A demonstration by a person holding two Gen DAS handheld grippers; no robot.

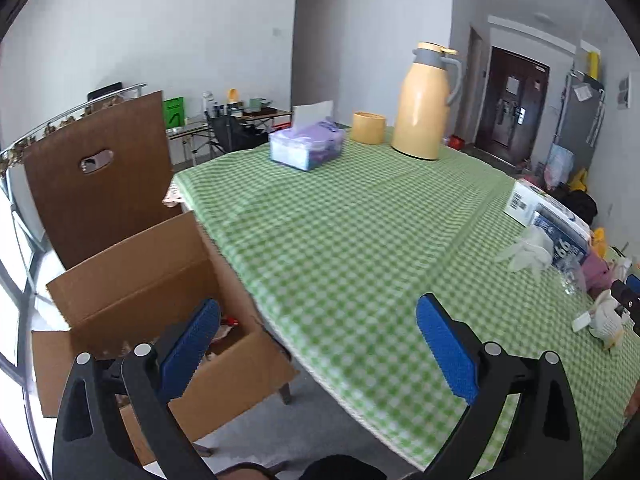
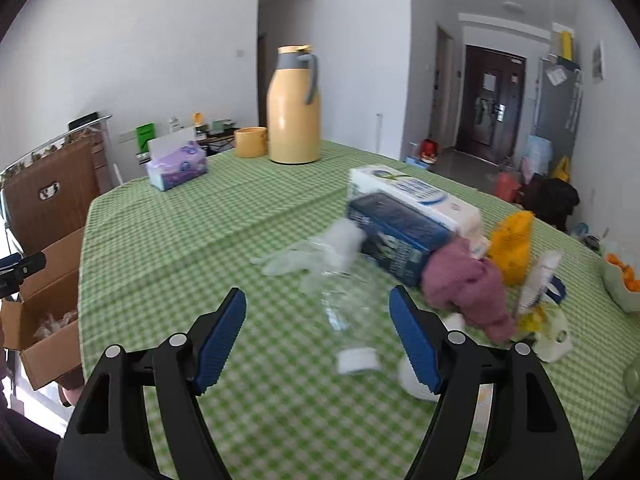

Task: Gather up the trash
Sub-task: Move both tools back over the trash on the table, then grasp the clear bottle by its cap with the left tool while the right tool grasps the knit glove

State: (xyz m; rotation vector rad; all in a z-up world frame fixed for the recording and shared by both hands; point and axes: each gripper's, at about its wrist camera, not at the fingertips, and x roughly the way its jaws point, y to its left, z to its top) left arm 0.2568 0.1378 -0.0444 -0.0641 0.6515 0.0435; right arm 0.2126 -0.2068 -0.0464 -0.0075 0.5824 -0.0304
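My left gripper (image 1: 316,344) is open and empty, held over the table's left edge next to an open cardboard box (image 1: 152,280) with some trash inside. My right gripper (image 2: 318,332) is open, with a clear crushed plastic bottle (image 2: 348,312) with a white cap lying on the table between its fingers, not held. A clear plastic glove (image 2: 316,252) lies just beyond the bottle. A blue and white carton (image 2: 404,220), a pink cloth (image 2: 468,288), a yellow wrapper (image 2: 512,244) and white scraps (image 2: 552,336) are heaped to the right.
A green checked tablecloth (image 1: 340,240) covers the table. A yellow thermos jug (image 1: 424,104), a yellow cup (image 1: 368,127) and a purple tissue box (image 1: 306,146) stand at the far end. A green bowl of oranges (image 2: 622,280) sits at the right edge.
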